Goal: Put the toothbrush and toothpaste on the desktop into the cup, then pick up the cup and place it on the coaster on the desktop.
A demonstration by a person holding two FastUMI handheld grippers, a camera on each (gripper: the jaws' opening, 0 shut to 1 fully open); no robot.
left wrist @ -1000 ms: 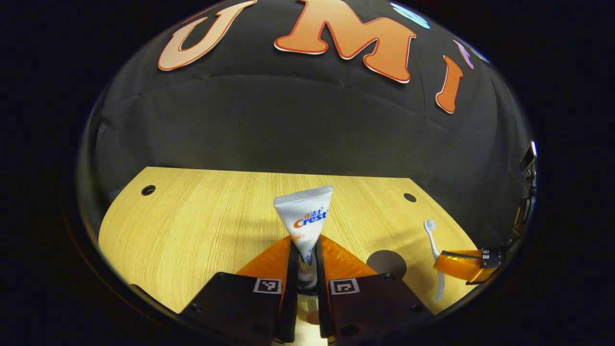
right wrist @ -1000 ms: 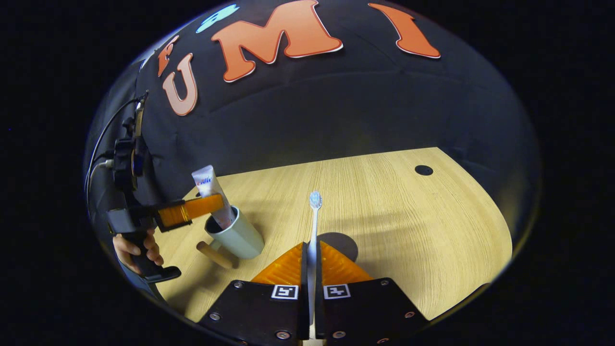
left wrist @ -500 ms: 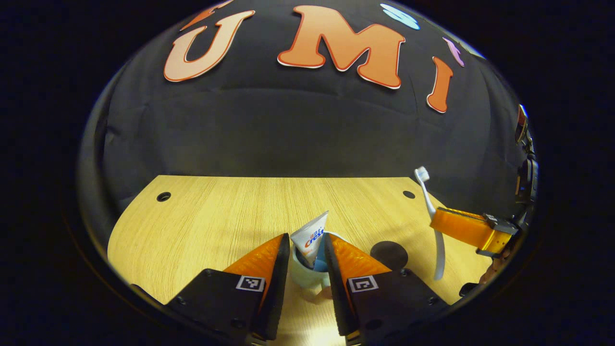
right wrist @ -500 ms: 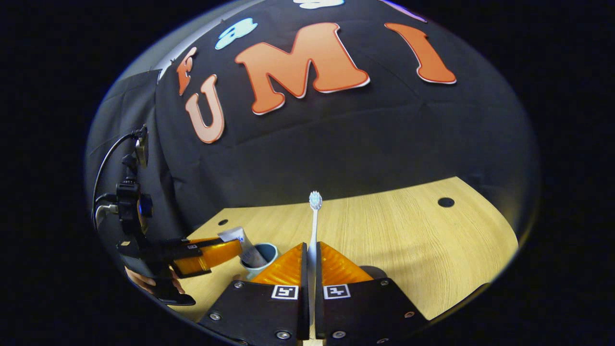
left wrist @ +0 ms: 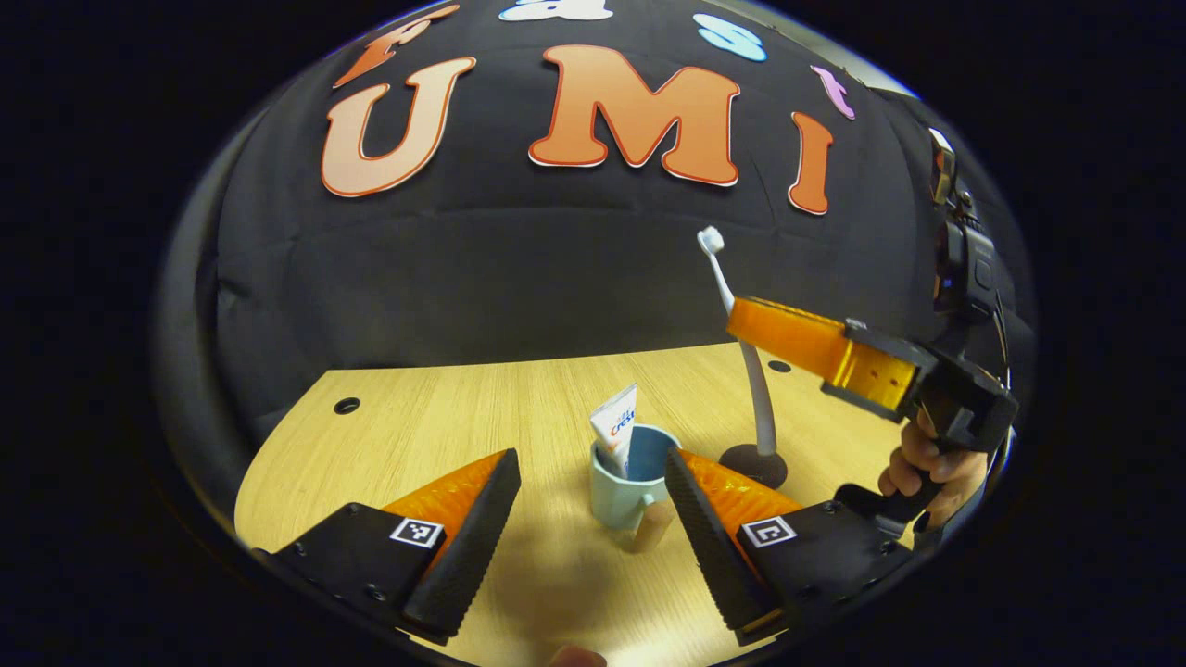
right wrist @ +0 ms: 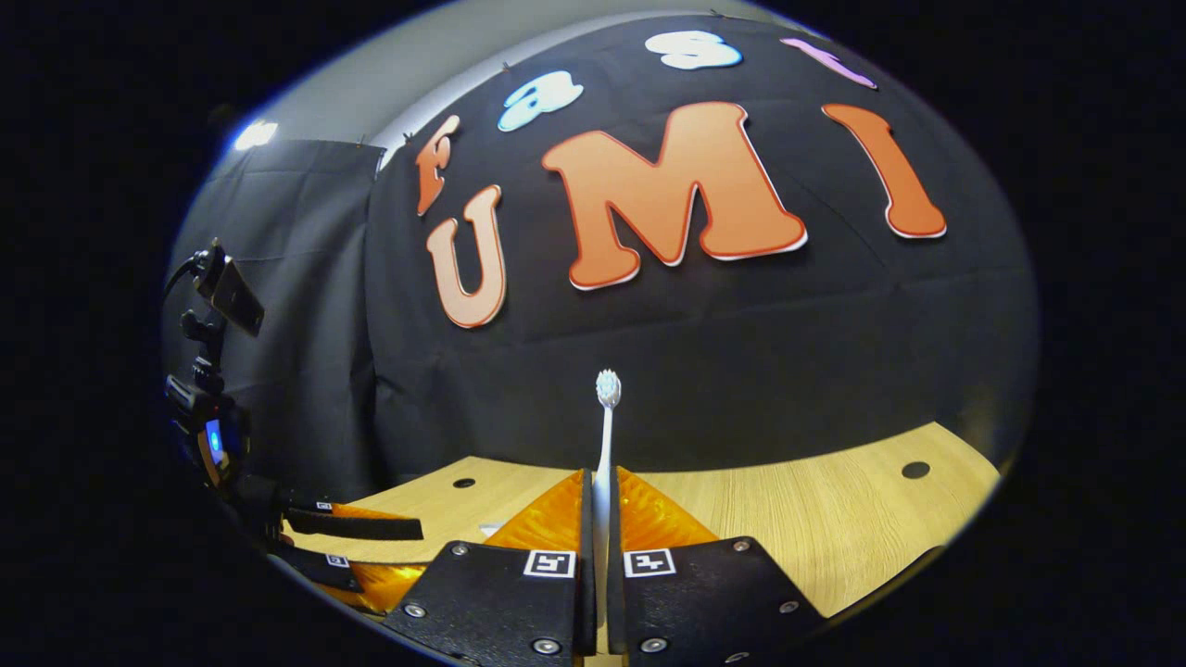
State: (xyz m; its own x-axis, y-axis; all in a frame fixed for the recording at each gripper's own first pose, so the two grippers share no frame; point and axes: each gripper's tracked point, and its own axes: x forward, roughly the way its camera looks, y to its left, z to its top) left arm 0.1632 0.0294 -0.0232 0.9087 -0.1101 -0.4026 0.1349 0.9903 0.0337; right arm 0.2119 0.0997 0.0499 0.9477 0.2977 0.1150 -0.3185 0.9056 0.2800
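Note:
In the left gripper view a pale blue cup point(left wrist: 627, 482) stands on the wooden desktop point(left wrist: 445, 426), and a white toothpaste tube point(left wrist: 616, 426) leans inside it. My left gripper point(left wrist: 593, 505) is open, its fingers on either side of the cup and apart from it. The dark round coaster point(left wrist: 752, 463) lies just right of the cup. My right gripper point(right wrist: 600, 505) is shut on a white toothbrush point(right wrist: 605, 435), held upright with the bristles on top. From the left gripper view the toothbrush point(left wrist: 737, 324) hangs above the coaster, in the other gripper held by a hand point(left wrist: 927, 463).
The desktop point(right wrist: 815, 519) has small round holes near its far corners point(left wrist: 346, 406) point(right wrist: 915, 470). The other gripper point(right wrist: 343, 537) lies low at the left of the right gripper view. A camera rig point(right wrist: 208, 371) stands by the wall there.
My left gripper let go of the toothpaste, which now sits in the cup, opened wide and pulled back. My right gripper lifted the toothbrush and tilted it upright.

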